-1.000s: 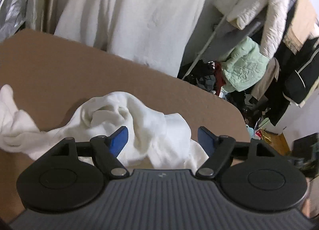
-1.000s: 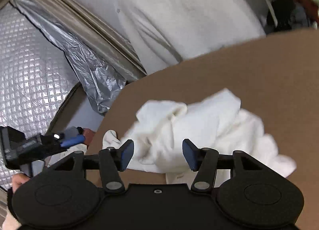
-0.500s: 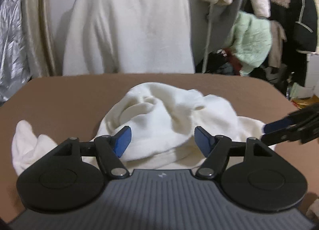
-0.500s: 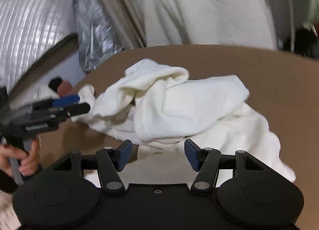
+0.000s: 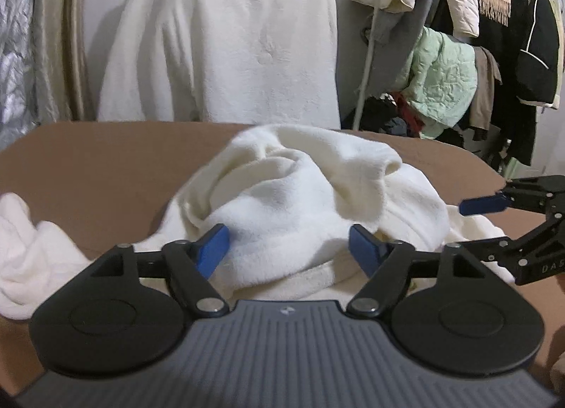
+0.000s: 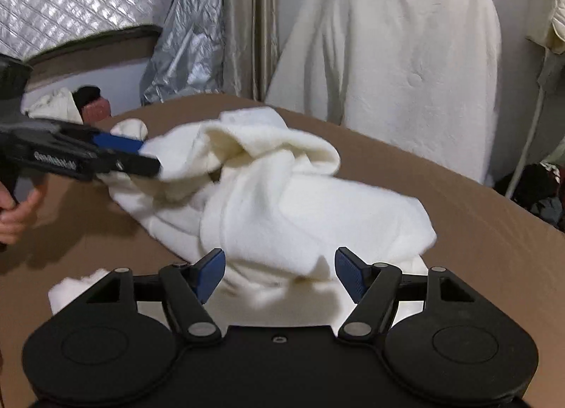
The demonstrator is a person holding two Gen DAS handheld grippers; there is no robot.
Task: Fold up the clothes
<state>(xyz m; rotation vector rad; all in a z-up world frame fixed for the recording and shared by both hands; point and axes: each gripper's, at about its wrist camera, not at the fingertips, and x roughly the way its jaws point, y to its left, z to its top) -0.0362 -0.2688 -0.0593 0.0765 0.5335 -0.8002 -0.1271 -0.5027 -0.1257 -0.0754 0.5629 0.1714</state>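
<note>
On the brown table your white fleece garment sits bunched and unfolded, left gripper and right gripper both spread wide, so nearly everything remains.

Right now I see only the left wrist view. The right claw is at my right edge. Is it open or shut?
Observer: Open. In the right wrist view the right claw has its blue fingers wide apart, and the crumpled white fleece garment lies just ahead of them, not pinched.
Operator: How does my left claw look from there?
Observer: The left claw reaches the garment's left fold with its tips. Blur hides whether they touch it.
Operator: What is behind that claw?
Observer: A bare hand grips its handle at the picture's left edge, above the brown table.
</note>
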